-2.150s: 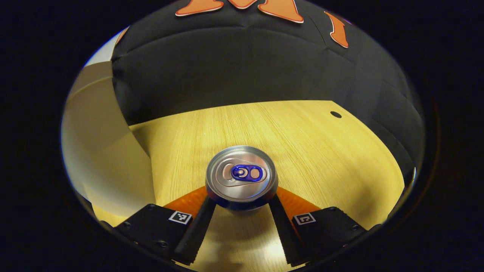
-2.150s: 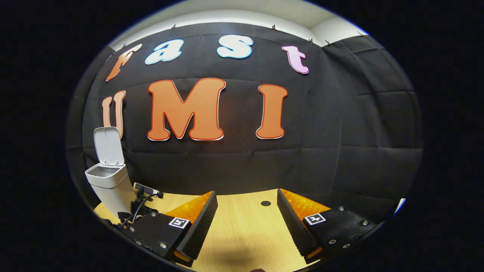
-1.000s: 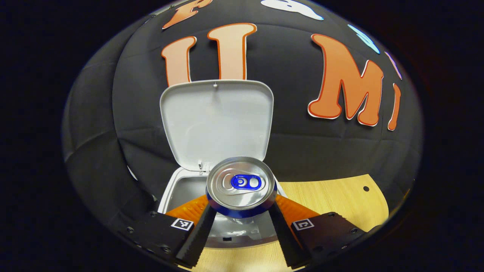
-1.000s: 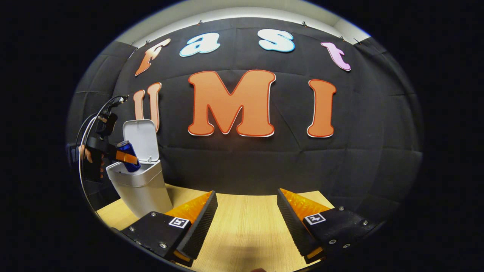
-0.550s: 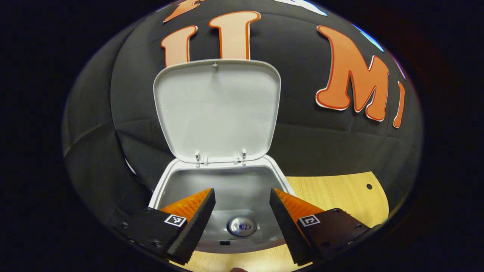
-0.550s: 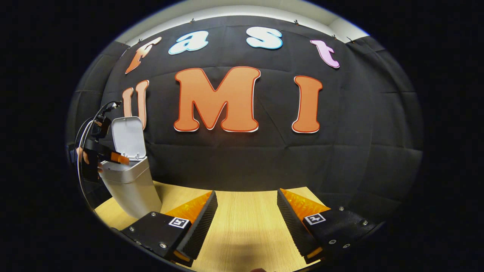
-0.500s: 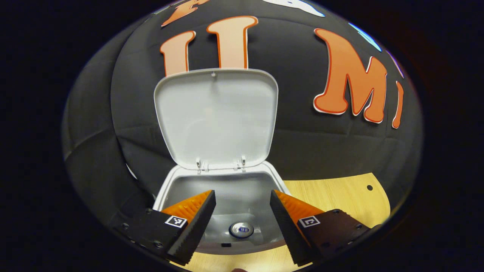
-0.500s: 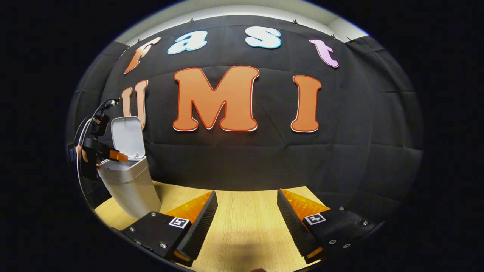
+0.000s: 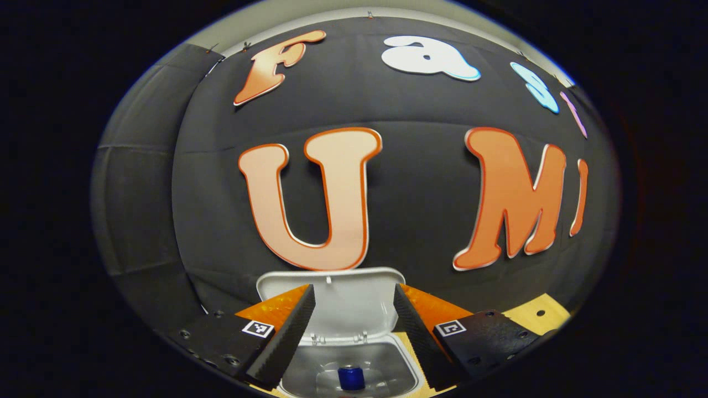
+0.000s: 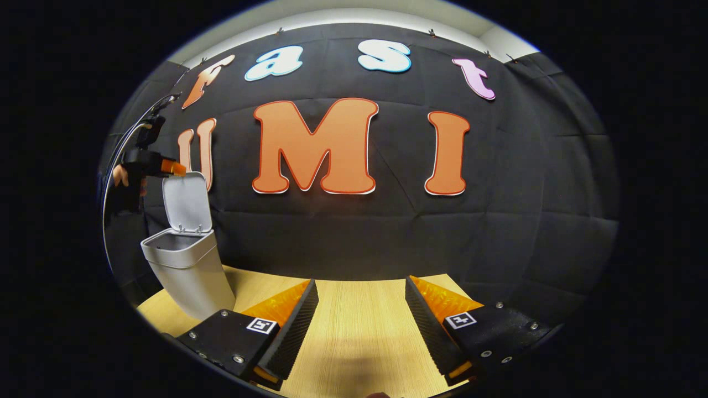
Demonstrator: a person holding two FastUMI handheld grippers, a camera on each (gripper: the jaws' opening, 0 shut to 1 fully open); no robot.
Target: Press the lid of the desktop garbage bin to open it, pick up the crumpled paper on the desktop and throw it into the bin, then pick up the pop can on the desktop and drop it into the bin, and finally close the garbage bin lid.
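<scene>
Left gripper view: I'm holding the left gripper point(image 9: 353, 320) above the bin point(image 9: 406, 369), jaws apart, nothing between them. The can point(image 9: 350, 378) is lying at the bottom of the bin. I can't make out the crumpled paper in there. The lid point(image 9: 343, 301) is standing upright, hinged at the far side, its top edge sitting between my fingers. Risk as I see it: if I'm coming down on the lid's top edge instead of behind it, I'm jamming it against the hinge or tipping the light bin backward. A finger could also be catching the lid rim sideways.

Right gripper view: I'm hovering the right gripper point(image 10: 359, 315) over the bare table point(image 10: 354, 337), jaws wide, gripping nothing. The bin point(image 10: 191, 271) is standing well to my left, lid point(image 10: 187, 202) up. The left gripper point(image 10: 166, 166) is sitting just at the lid's top edge, with a hand point(image 10: 123, 176) behind it. Nothing is standing between lid and bin mouth. The booth wall is close behind the bin, leaving little room to reach behind the lid.
</scene>
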